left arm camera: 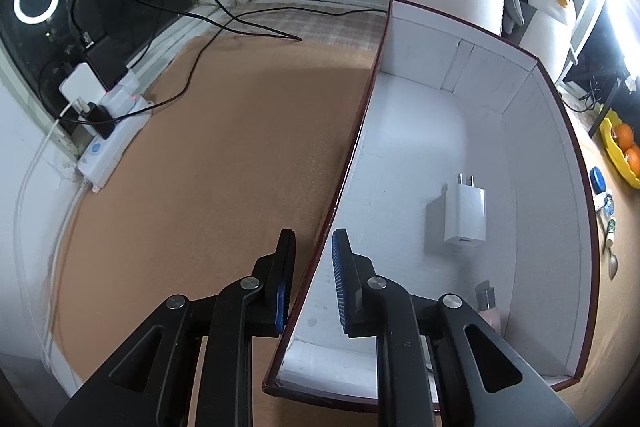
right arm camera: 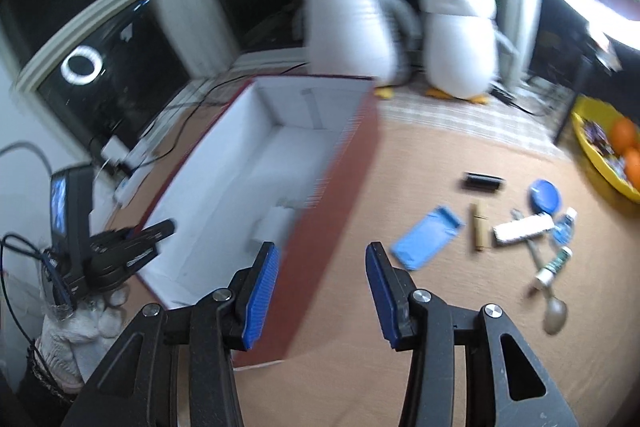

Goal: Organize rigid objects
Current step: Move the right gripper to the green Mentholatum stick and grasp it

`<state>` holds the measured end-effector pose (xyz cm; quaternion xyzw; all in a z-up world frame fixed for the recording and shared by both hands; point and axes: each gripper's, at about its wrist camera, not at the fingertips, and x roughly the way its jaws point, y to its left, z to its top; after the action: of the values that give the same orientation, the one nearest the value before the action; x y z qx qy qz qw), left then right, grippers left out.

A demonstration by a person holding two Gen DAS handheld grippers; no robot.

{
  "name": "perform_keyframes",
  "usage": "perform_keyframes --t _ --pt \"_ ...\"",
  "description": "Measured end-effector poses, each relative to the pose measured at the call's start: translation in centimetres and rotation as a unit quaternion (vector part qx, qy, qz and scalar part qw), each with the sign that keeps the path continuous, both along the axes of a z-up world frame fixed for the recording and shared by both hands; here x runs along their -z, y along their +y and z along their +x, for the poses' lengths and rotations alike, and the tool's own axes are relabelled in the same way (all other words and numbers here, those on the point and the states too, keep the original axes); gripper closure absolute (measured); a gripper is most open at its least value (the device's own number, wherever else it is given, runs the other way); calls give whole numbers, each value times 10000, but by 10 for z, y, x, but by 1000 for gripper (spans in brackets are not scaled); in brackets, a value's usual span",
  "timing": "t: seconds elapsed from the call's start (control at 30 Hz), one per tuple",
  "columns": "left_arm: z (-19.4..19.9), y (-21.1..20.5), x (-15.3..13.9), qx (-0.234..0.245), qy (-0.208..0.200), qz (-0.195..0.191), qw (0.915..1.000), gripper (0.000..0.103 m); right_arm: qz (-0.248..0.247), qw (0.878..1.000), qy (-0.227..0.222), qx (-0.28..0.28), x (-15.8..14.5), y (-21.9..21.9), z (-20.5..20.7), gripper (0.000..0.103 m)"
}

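A cardboard box [left arm camera: 532, 163], red outside and white inside, stands open on the tan table. My left gripper [left arm camera: 314, 239] straddles its left wall near the front corner, shut on that wall. A white charger [left arm camera: 466, 217] lies on the box floor, and a pink item [left arm camera: 491, 313] shows in the front right corner. My right gripper [right arm camera: 323, 251] hangs open and empty over the box's red right wall [right arm camera: 340, 187]. To its right lie a blue flat case [right arm camera: 426, 241], black bar [right arm camera: 482, 182], tan stick [right arm camera: 479, 229], white stick [right arm camera: 522, 229], blue lid [right arm camera: 544, 195] and spoon [right arm camera: 554, 313].
Two plush penguins [right arm camera: 348, 11] stand behind the box. A yellow bowl [right arm camera: 592, 147] with oranges sits at the far right. A power strip [left arm camera: 108, 143] with plugs and black cables [left arm camera: 200, 39] lies along the left window sill. A gloved hand [right arm camera: 80, 323] holds the left gripper.
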<state>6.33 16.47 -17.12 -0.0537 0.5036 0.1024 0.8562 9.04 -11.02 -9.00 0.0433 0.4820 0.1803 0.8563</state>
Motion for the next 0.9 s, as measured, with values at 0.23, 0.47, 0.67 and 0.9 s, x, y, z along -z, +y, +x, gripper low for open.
perform_keyframes --t 0.23,0.47,0.67,0.9 --pt "2 -5 0 -18 113 171 9998 87 -142 9953 169 947 21 -87 13 61" --pt "5 -7 1 -62 221 351 9991 87 -394 9804 660 1817 64 -170 27 62" --pt "6 -9 2 -110 315 489 9982 87 -55 9721 1018 2111 89 -207 38 61" --pt "8 -12 3 -181 379 589 9974 85 155 9679 1370 2099 112 -220 59 62"
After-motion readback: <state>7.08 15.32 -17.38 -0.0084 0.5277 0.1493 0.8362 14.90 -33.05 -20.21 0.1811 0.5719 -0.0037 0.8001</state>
